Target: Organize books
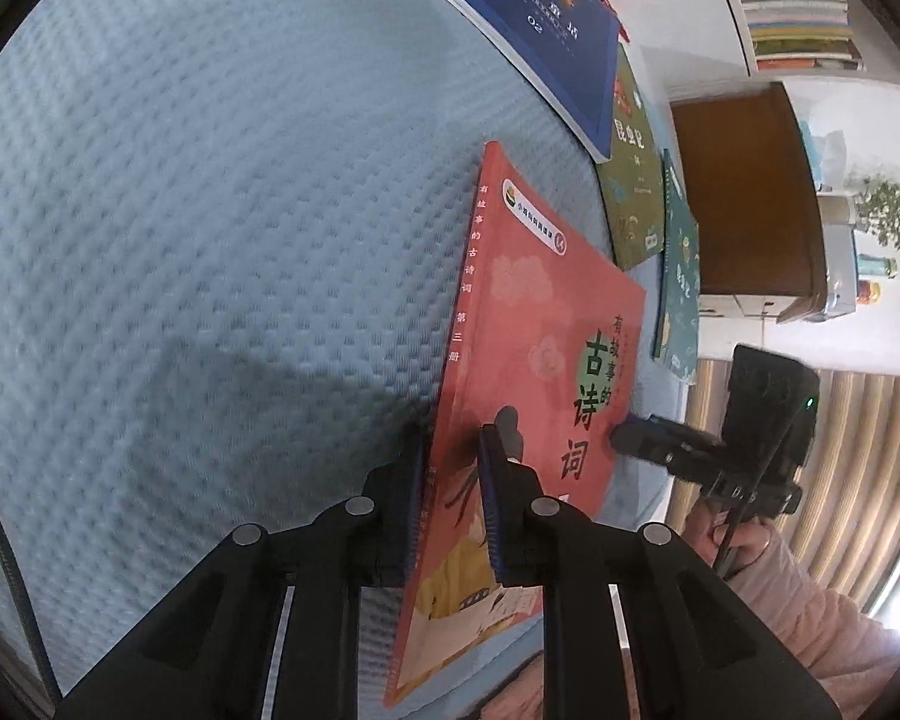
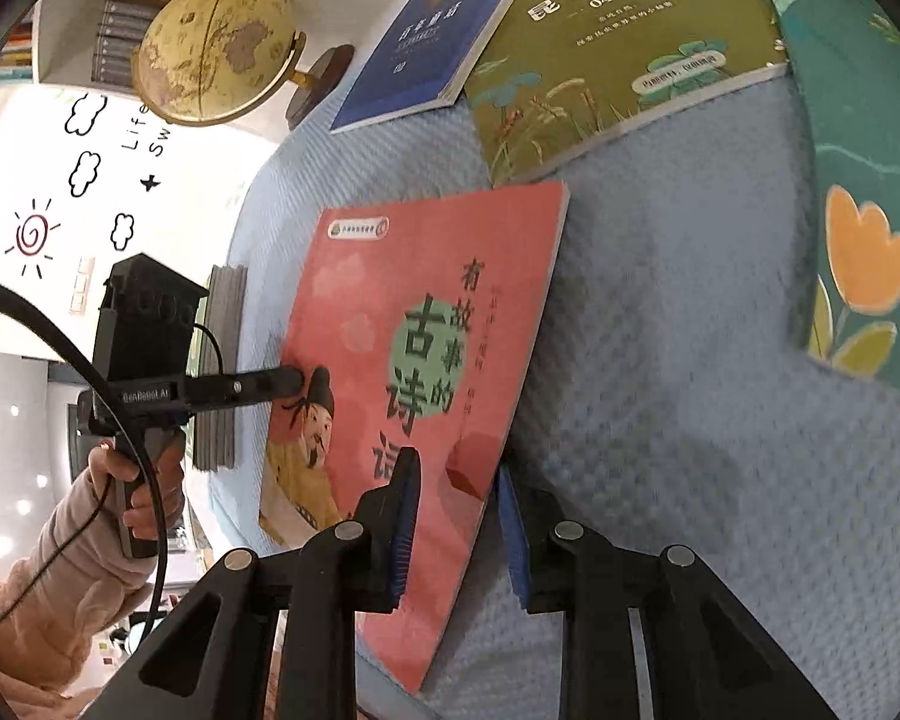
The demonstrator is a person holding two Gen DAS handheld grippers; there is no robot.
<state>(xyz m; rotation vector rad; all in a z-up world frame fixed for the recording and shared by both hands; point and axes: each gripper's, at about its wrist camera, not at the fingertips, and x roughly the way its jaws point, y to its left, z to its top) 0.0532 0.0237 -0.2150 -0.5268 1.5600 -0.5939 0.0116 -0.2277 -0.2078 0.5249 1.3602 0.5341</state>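
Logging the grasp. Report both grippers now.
Left gripper: shut on the red book.
Right gripper: shut on the same book.

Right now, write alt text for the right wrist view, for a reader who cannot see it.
The right gripper clamps the near edge of a red book on a blue textured cloth, while the left gripper, held in a hand, grips its far edge. A blue book, green book, teal book and globe lie beyond.
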